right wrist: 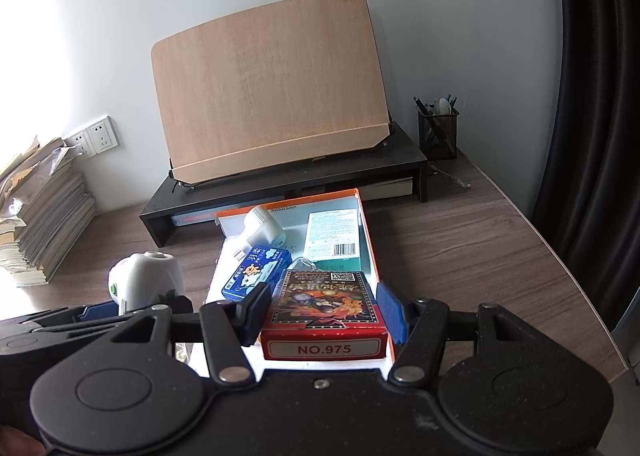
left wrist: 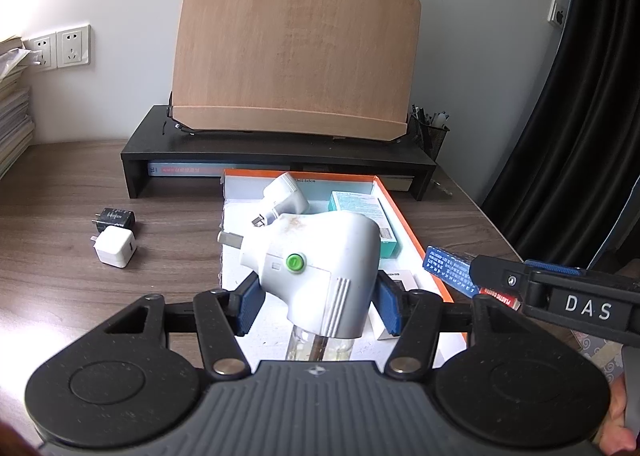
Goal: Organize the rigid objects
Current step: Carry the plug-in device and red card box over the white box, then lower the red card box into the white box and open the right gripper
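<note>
My left gripper (left wrist: pixel 318 302) is shut on a white plug-in device with a green button (left wrist: pixel 316 268), held over the orange-rimmed box (left wrist: pixel 404 215). It also shows in the right wrist view (right wrist: pixel 146 280). My right gripper (right wrist: pixel 324 314) has its blue pads on either side of a red card box marked NO.975 (right wrist: pixel 324 316) at the near end of the orange box (right wrist: pixel 366 223); the pads stand slightly apart from the card box. In the box lie a second white plug-in device (right wrist: pixel 264 230), a blue tin (right wrist: pixel 256 272) and a teal carton (right wrist: pixel 332 236).
A black charger (left wrist: pixel 114 219) and a white charger (left wrist: pixel 116 252) lie on the wooden desk left of the box. Behind stand a black monitor riser (left wrist: pixel 276 151) with a wooden book stand (left wrist: pixel 296 47), a mesh pen cup (right wrist: pixel 438 131) and a stack of books (right wrist: pixel 44 215).
</note>
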The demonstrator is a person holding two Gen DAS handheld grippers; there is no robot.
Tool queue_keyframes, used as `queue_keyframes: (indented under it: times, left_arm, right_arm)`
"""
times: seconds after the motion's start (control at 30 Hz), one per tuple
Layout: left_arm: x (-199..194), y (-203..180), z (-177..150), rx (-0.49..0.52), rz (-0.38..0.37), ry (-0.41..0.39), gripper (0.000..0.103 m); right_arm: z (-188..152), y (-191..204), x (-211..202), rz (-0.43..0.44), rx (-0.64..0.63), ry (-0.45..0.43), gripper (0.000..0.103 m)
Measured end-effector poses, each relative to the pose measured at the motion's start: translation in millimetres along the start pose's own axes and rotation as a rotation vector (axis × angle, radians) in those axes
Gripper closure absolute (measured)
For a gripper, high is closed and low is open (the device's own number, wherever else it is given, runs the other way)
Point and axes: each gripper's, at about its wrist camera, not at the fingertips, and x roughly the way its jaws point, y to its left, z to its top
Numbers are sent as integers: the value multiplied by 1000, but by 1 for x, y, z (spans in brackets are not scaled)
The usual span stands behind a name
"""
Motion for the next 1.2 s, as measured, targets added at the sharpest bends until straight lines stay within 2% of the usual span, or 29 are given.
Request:
queue_keyframes:
  times: [1.2]
  left_arm:
    - [16,5,-1,-20,35,44,44]
  right_arm:
    - [1,-4,30,19,-14,56,32]
